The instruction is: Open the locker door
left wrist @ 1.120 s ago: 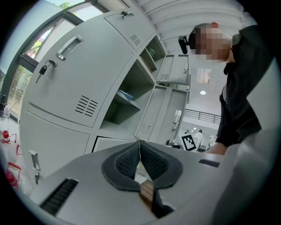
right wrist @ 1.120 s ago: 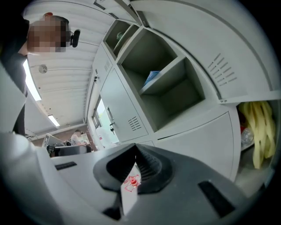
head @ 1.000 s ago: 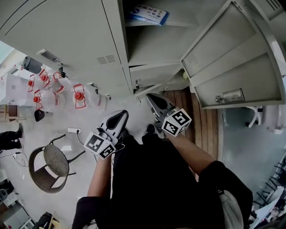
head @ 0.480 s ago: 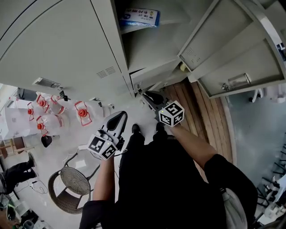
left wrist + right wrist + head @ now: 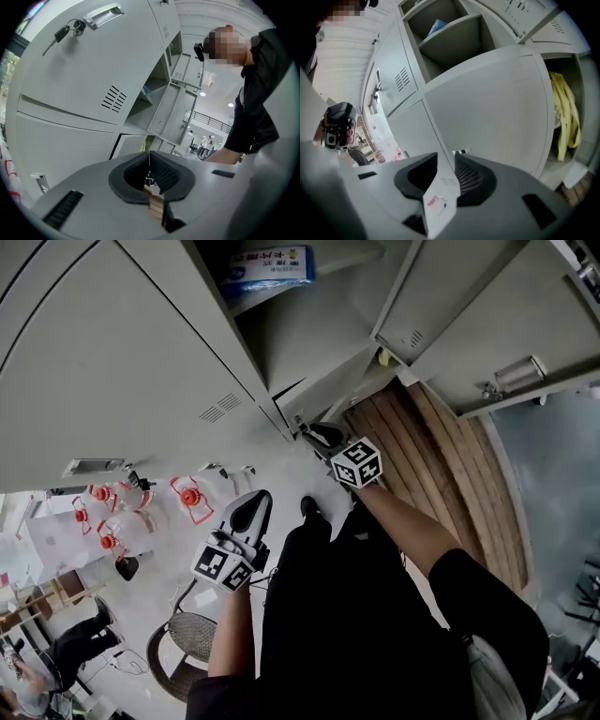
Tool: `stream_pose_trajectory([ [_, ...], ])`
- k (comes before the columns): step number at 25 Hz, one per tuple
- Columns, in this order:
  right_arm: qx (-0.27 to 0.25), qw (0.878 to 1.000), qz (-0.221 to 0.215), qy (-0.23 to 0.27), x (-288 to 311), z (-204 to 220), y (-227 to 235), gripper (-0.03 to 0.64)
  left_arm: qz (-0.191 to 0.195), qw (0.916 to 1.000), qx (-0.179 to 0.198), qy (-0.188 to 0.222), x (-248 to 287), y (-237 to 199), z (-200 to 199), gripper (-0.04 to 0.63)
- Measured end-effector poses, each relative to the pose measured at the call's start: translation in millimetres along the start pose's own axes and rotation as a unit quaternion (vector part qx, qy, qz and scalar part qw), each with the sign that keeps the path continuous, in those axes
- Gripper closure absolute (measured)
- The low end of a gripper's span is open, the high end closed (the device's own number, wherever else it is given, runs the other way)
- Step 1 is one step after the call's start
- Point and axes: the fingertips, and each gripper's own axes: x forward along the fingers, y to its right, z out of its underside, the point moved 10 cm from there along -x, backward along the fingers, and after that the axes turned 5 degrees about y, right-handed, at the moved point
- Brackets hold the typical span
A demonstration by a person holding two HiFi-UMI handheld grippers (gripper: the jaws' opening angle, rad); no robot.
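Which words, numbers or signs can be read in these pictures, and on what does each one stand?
Nothing is readable.
Blue-and-white flat packet on the open locker shelf: dark print, too blurred to read.
Small white label on the grey metal door's edge, between the right gripper's opening jaws: red mark, too small to read.
Marker cubes on the left gripper and right gripper: black-and-white patterns, no words.

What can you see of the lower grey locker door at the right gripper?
The lower grey metal locker door is a plain flat painted panel, standing ajar; a yellow cloth shows in the gap beside it. Its near end, with small vent slots and a red mark, lies between the right gripper's opening jaws.
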Motion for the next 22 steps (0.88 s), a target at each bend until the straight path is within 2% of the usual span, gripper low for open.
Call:
stream_pose_trajectory([
  [7, -0.018, 1.0, 0.005, -0.018, 29.5, 17.8, 14.8, 0.504, 0.004, 0.9997, -0.011, -0.019, -2.7, -14.1, 8.2, 0.578],
  [12, -0.021, 1.0, 0.01, -0.012, 42.2, 25.2, 21.7, 0.503, 0.005, 0.9992, -0.015, -0.036, -7.4, -17.4, 16.7, 0.578],
  [22, -0.063, 0.998, -0.015, -0.026, 58.9, 26.5, 26.8, 0.503, -0.007, 0.9985, -0.024, -0.049, -14.6, -22.4, 25.7, 0.578],
])
